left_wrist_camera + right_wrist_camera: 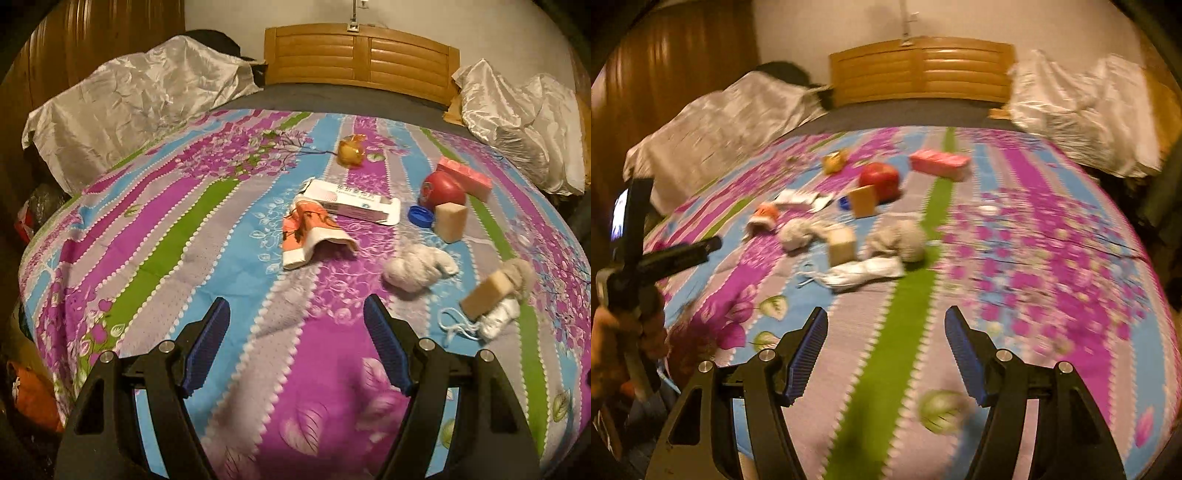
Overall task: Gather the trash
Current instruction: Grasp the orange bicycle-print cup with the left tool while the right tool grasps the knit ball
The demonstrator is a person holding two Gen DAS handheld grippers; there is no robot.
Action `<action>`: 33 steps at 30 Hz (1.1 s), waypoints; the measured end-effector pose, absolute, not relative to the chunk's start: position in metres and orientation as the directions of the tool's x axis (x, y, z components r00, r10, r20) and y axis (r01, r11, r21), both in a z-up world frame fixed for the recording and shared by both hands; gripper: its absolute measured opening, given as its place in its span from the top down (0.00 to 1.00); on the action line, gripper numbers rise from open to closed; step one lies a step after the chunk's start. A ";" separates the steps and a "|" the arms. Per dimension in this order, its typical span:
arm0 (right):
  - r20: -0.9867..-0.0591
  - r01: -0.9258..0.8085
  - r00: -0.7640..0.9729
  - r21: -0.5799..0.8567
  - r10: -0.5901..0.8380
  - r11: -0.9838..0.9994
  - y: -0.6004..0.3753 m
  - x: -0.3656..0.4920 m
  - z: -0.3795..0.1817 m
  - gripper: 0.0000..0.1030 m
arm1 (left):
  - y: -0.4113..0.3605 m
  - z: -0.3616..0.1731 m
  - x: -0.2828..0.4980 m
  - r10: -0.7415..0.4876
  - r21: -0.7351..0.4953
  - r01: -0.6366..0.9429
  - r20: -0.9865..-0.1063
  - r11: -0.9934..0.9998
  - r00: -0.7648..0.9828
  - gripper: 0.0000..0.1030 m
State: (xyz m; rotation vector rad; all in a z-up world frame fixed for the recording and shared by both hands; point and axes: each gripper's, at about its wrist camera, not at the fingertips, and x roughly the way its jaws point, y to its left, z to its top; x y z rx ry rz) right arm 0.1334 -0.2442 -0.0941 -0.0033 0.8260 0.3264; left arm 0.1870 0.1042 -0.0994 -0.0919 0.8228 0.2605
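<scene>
**Both claws open over a littered bed, trash ahead and out of reach**

I have both claws hanging above the foot of a bed spread with a striped purple, blue and green quilt (177, 236) — and nothing is in either one. My left claw (297, 314) stands wide, blue pads apart with only quilt between them. My right claw (886, 325) is just as empty and stands about as wide.

The trash lies in a loose cluster up the bed, toward the wooden headboard (362, 55). From the left wrist view it sits ahead and to the right: an orange wrapper (310, 232), a white carton (354, 201) just behind it, a crumpled grey wad (413, 267), and a tan block (487, 293) lying on some white string. Further up are a red ball-like thing (441, 192), a blue cap (421, 217), a pink box (467, 175) and a yellow wrapper (351, 149).

From the right wrist view, which is blurred, the same heap lies ahead and slightly left, with a white crumpled piece (866, 273) nearest the claw. Its long axis runs roughly across the claw's line, so I judge a straight approach would straddle its short side well. The right claw looks the better placed for that piece — the left, held in a hand (624, 332) at the frame's edge, seems nearer the orange wrapper.
</scene>
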 end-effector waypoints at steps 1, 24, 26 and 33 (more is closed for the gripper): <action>-0.729 -0.299 0.618 0.127 0.293 0.946 -0.236 0.140 -0.099 0.35 | 0.109 -0.101 0.192 0.186 0.008 -0.267 -0.739 0.964 0.647 0.31; -0.763 -0.257 0.578 0.167 0.290 0.952 -0.236 0.285 -0.146 0.35 | 0.134 -0.129 0.321 0.166 -0.019 -0.289 -0.782 0.957 0.601 0.23; -0.759 -0.262 0.579 0.174 0.299 0.949 -0.237 0.290 -0.148 0.35 | 0.135 -0.133 0.320 0.165 -0.016 -0.286 -0.785 0.958 0.597 0.23; -0.779 -0.292 0.523 0.218 0.347 0.931 -0.232 0.302 -0.162 0.69 | 0.141 -0.146 0.317 0.121 -0.066 -0.284 -0.796 0.957 0.594 0.69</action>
